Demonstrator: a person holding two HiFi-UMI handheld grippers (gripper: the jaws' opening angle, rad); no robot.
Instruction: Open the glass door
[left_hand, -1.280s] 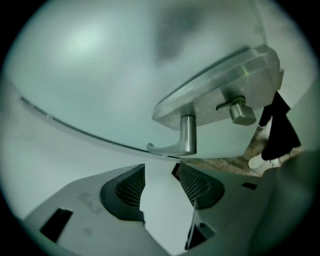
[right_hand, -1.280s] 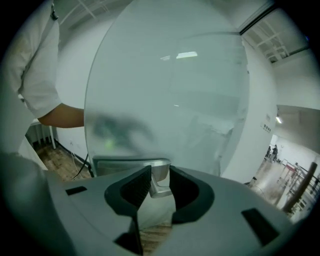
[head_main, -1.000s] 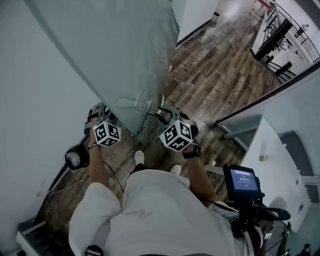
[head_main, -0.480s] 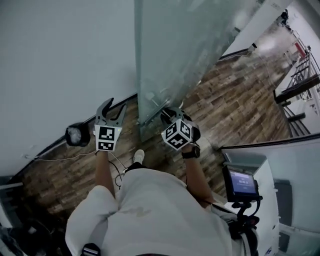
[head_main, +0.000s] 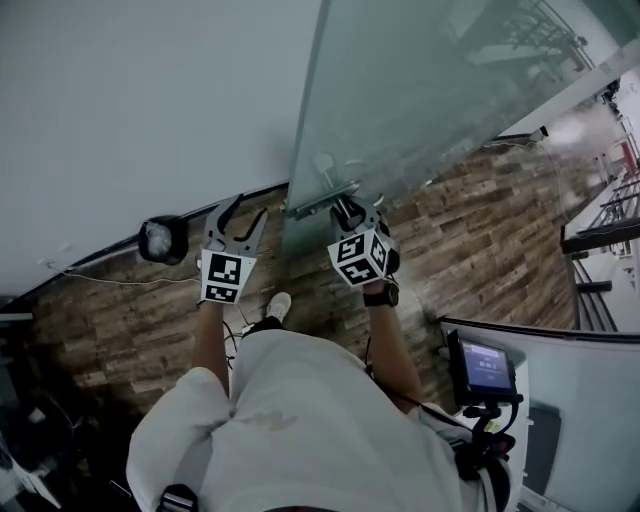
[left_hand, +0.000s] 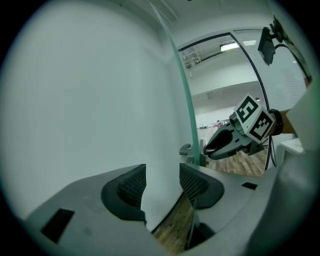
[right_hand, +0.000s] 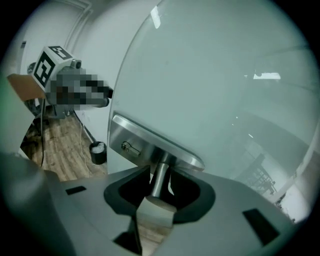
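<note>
Glass door: the glass door (head_main: 430, 90) is standing straight ahead of the person and filling the upper right of the head view. Its left edge is running just beside the white wall (head_main: 130, 100). Whether it is ajar cannot be told.

Handle: the handle (right_hand: 159, 175) is sticking out of a steel lock plate (right_hand: 150, 145) low on the pane, near that left edge. A keyhole (right_hand: 127, 146) is sitting in the plate, to the left of the handle in the right gripper view.

Right gripper: the right gripper (head_main: 347, 208) is reaching onto the handle, pointing forward and down. Its fingers are straddling the handle's round stem and have just been opening. A thin gap is showing along one side of the stem, so the pads are not clamping it.

Left gripper: the left gripper (head_main: 250, 206) is hanging in front of the wall, just left of the door's edge and apart from the handle. Its fingers are spreading wide with nothing between them; only the wall and the door's edge are showing beyond.

Floor: the wood-plank floor (head_main: 480, 230) is running under the door and on past it.

Bin: a small black bin (head_main: 163, 240) is standing at the foot of the wall, left of the left gripper. A thin cable (head_main: 110, 280) is trailing along the floor near it.

Person: a white shoe (head_main: 278, 306) is showing on the floor below the two grippers.

Screen: a small lit screen (head_main: 485, 365) is sitting on a stand at the person's right.
</note>
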